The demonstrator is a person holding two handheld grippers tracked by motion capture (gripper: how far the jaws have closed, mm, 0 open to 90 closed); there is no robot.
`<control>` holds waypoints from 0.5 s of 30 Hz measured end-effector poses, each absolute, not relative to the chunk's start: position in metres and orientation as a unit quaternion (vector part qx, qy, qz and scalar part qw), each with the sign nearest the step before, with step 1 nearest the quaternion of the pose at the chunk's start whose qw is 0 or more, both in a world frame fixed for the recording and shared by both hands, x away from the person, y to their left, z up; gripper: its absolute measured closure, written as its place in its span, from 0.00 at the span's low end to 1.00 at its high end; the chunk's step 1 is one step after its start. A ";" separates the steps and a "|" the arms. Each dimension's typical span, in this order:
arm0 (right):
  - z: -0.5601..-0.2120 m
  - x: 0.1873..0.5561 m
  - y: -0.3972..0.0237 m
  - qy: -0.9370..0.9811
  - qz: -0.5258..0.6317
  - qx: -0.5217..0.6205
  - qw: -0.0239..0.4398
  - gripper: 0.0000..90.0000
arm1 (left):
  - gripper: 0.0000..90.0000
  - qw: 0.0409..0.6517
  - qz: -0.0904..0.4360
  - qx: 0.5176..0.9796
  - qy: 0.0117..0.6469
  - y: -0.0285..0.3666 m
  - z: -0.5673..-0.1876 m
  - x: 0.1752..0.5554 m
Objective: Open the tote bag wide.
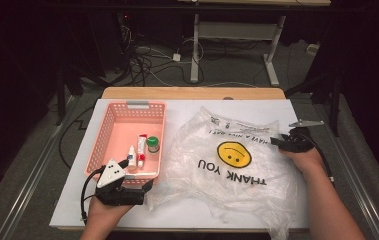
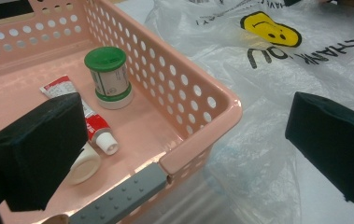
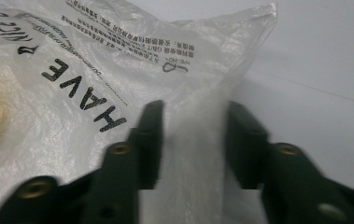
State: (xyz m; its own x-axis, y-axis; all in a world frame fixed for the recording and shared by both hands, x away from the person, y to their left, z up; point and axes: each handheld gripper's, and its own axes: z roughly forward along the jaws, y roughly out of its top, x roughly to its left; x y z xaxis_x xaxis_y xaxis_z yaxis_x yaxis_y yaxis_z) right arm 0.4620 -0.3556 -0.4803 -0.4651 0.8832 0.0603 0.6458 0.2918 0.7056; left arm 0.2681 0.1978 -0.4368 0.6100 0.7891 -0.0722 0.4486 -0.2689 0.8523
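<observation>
Plastic bag is spread flat on the table, just right of the pink basket. Its far right edge is straddled by the right tongs, jaws parted, film between them ungripped. Left tongs are held wide open at the basket's near corner, empty.

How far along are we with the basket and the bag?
No packing shows yet: the green-capped bottle, red-and-white tube and a small white bottle sit in the pink basket. In hand: the right gripper straddles the plastic bag edge, jaws apart; the left gripper is open by the basket.
</observation>
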 end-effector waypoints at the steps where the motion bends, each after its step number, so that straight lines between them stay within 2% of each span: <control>1: -0.480 0.461 -0.356 0.786 0.347 0.484 0.165 0.79 | 0.00 0.454 0.188 0.774 0.400 0.198 -0.437 0.268; 5: -0.480 0.457 -0.354 0.800 0.361 0.463 0.122 1.00 | 0.00 0.455 0.184 0.776 0.396 0.196 -0.437 0.268; 11: -0.474 0.453 -0.347 0.806 0.341 0.455 0.166 1.00 | 0.00 0.464 0.184 0.769 0.399 0.200 -0.435 0.267; 15: -0.464 0.453 -0.361 0.770 0.359 0.486 0.205 1.00 | 0.00 0.472 0.183 0.763 0.402 0.202 -0.435 0.268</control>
